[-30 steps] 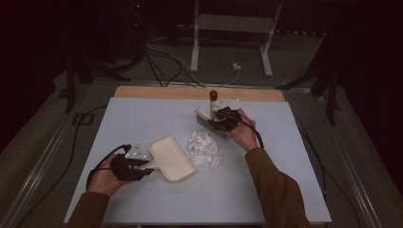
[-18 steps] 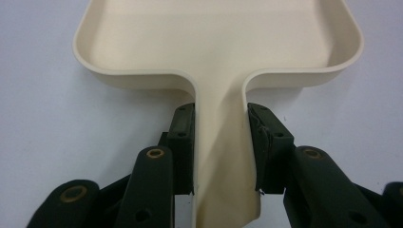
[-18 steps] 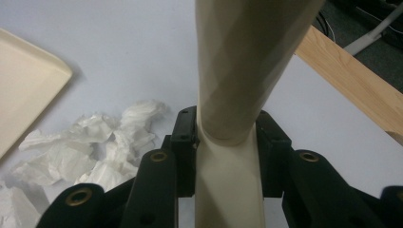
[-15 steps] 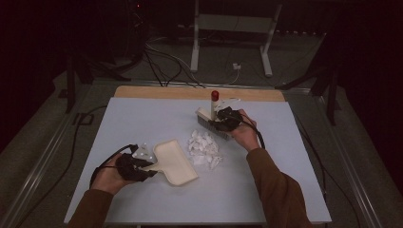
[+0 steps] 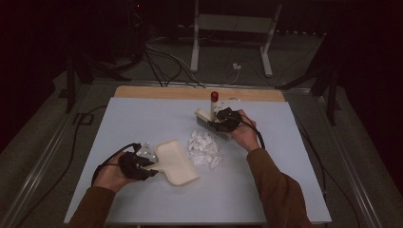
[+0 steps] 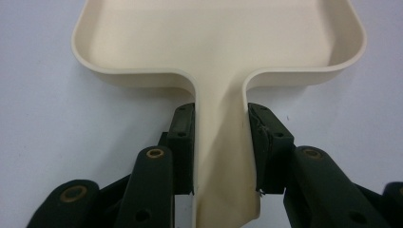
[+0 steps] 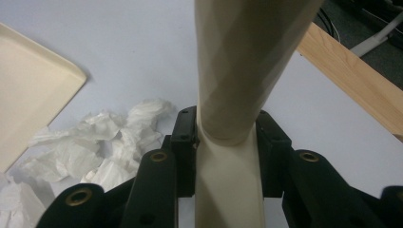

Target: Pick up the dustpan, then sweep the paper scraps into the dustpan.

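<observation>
- High view: crumpled paper (image 5: 203,148) lies on the counter (image 5: 142,118) between dustpan (image 5: 177,162) and brush (image 5: 209,115).
- Left hand-held gripper (image 6: 221,137) clamps the dustpan handle.
- Right hand-held gripper (image 7: 227,142) clamps the brush handle.

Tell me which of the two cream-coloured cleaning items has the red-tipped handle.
The brush, held by the right tool at the far side of the paper scraps. Its handle stands upright with a red end; the dustpan in the left tool is all cream.

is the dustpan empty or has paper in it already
Empty. The left gripper view shows the dustpan with a bare tray; in the high view the paper scraps lie on the table beside it.
</observation>
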`<state>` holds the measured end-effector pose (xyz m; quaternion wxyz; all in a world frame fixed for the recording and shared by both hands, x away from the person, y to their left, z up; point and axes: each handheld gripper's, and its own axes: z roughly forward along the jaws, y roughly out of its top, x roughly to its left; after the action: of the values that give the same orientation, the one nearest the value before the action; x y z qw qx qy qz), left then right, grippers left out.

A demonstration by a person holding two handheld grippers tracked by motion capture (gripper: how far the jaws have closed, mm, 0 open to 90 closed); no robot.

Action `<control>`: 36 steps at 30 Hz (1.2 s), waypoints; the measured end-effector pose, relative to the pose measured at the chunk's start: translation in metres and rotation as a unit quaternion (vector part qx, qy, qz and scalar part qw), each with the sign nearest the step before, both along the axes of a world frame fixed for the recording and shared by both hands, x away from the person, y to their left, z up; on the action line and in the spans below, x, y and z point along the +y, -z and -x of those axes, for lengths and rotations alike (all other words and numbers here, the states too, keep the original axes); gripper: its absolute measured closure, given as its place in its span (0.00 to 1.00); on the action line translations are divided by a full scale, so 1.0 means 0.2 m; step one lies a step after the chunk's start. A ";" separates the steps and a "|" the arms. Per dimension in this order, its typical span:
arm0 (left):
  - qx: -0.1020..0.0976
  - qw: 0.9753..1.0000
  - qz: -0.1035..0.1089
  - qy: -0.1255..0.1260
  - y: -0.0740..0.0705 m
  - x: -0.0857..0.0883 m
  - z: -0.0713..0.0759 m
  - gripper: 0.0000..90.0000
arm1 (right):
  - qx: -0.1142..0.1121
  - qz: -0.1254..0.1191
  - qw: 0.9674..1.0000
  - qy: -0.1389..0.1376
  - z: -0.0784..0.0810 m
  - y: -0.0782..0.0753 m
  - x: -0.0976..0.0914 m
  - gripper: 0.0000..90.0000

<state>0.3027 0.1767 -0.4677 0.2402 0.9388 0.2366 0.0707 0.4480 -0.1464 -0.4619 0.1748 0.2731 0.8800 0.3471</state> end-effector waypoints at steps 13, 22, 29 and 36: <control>0.002 1.000 -0.002 -0.001 0.01 -0.02 -0.02 0.74 | -0.005 0.012 1.000 -0.018 0.02 0.00 0.01 0.75; 0.003 1.000 -0.004 -0.002 0.01 -0.02 -0.03 0.74 | -0.009 0.021 0.999 -0.031 0.05 0.00 0.02 0.75; 0.004 1.000 -0.004 -0.001 0.01 -0.03 -0.03 0.74 | -0.012 0.024 0.999 -0.038 0.06 0.01 0.03 0.75; 0.003 1.000 -0.005 -0.002 0.01 -0.03 -0.03 0.74 | -0.017 0.032 0.998 -0.045 0.09 0.01 0.04 0.74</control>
<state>0.3094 0.1702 -0.4706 0.2349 0.9395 0.2393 0.0692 0.4308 -0.1375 -0.4642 0.1823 0.2216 0.8992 0.3304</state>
